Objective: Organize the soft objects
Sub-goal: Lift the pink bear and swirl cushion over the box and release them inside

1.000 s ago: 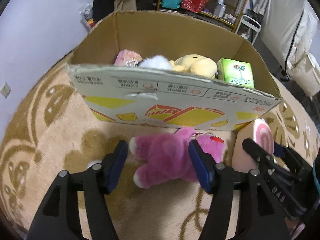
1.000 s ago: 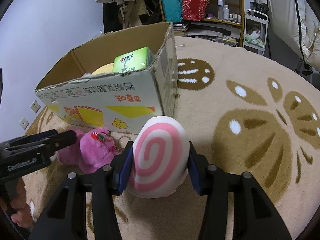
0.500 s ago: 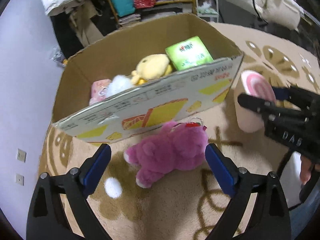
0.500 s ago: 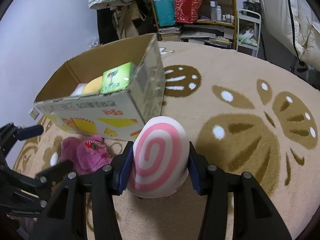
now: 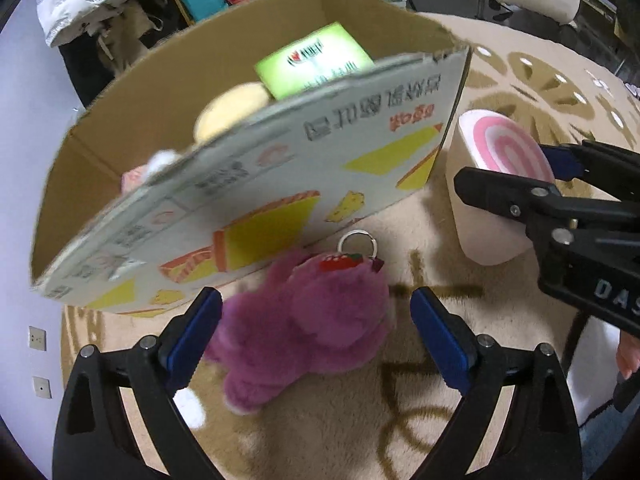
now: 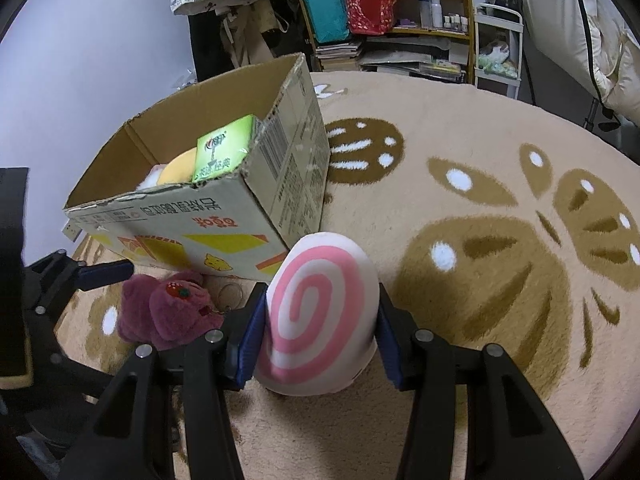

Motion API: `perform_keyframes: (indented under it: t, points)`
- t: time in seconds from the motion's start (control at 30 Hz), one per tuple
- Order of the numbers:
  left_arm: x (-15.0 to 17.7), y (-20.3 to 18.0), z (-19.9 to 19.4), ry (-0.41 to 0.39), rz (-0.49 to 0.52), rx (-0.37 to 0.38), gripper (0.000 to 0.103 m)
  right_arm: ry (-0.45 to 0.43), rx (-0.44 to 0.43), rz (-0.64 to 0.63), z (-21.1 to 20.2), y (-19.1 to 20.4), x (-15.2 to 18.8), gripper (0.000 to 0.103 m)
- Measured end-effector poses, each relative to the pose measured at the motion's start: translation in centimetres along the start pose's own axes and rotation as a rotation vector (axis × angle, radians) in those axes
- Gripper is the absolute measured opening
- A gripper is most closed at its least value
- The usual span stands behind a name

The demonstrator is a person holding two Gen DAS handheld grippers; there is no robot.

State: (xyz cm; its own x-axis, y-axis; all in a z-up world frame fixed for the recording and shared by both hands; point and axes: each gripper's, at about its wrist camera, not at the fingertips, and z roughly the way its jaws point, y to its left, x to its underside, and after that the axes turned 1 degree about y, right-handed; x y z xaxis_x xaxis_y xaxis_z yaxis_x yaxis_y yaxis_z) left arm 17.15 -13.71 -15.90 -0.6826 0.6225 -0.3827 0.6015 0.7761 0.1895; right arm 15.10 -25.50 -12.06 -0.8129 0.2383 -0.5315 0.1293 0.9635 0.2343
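Covering the floor, patterned beige rug (image 6: 500, 152).

Purple bear (image 5: 308, 320) (pink-swirled white cushion (image 6: 320, 316))

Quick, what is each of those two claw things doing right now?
Left gripper: open, its fingers on either side of the purple plush bear, not squeezing it.
Right gripper: shut on the pink swirl cushion.

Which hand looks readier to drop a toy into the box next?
Probably the right gripper: it is clamped on the swirl cushion beside the box. The left gripper is open around the purple plush, not gripping it.
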Motion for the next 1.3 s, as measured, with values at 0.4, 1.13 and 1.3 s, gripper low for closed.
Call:
perform_keyframes:
  t: [0.4, 1.13, 1.3]
  points:
    - [0.2, -0.6, 1.9, -0.004, -0.004, -0.077, 0.075, 0.009, -0.011, 0.013, 0.3, -0.2, 0.2, 0.053]
    - [3.6, 2.5, -2.6, -0.111, -0.258, -0.094, 0.043, -0.040, -0.089, -0.038, -2.4, 1.9, 1.4, 0.039]
    - [3.5, 3.6, -3.3, -0.136, -0.309, -0.081, 0.042, -0.049, -0.085, -0.042, -2.8, 2.0, 1.6, 0.039]
